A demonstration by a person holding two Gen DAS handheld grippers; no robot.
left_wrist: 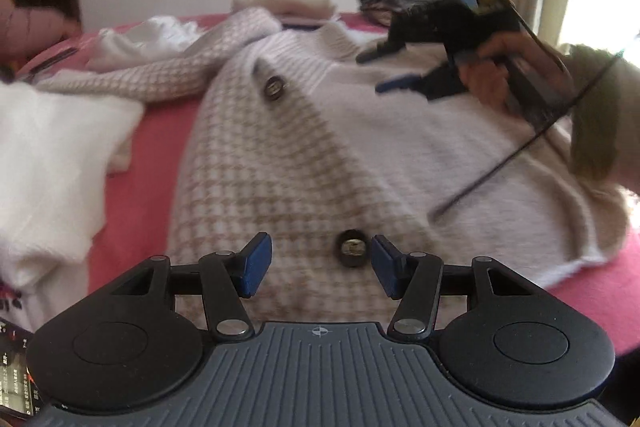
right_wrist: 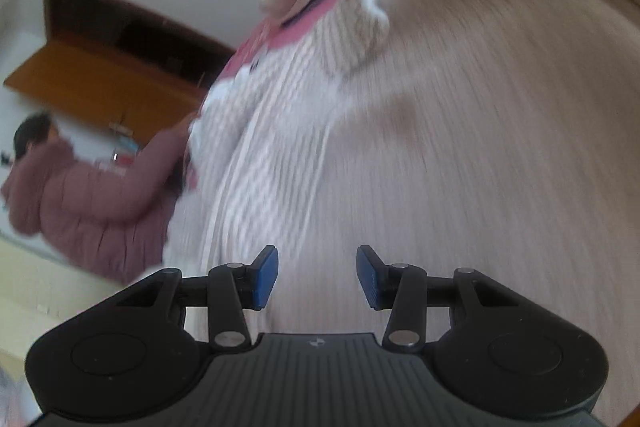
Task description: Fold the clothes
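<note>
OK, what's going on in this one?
A person is folding a houndstooth cardigan spread on a pink bed. Both tools are open with nothing gripped: the left tool hovers over the lower button, and the right tool sits above the folded-over plain panel. Other clothes lie around.

The left gripper (left_wrist: 322,265) sits at the bottom centre of its own view, pointing forward and down; its two blue pads stand apart with nothing pressed between them. The right gripper (left_wrist: 380,71) appears at the upper right of the left wrist view, blurred, held by a bare hand (left_wrist: 486,75), its fingers parted. In its own view the right gripper (right_wrist: 317,277) also shows separated pads, gripping nothing.
</note>
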